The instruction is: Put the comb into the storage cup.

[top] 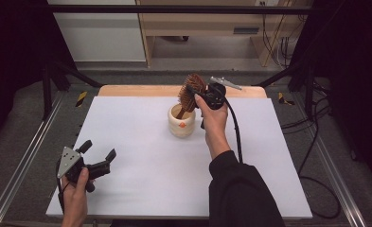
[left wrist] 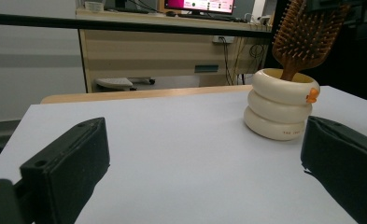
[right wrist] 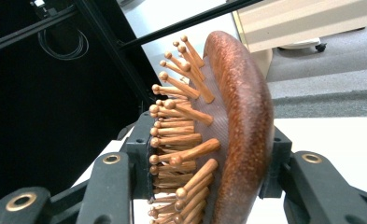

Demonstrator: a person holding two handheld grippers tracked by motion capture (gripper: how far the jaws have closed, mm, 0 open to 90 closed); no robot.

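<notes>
1. High view: right gripper (top: 203, 91) clamps the wooden paddle hairbrush (top: 191, 92), its handle down in the cream ringed holder (top: 181, 121) at mid-table; the brush head leans toward 1 o'clock, so tugging sideways could tip the holder
2. Left gripper view: left gripper (left wrist: 204, 163) gapes wide, empty; holder at its 2 o'clock
3. Right gripper view: jaws pinch the brush head (right wrist: 228, 135), bristles facing 9 o'clock; pins may slip
</notes>
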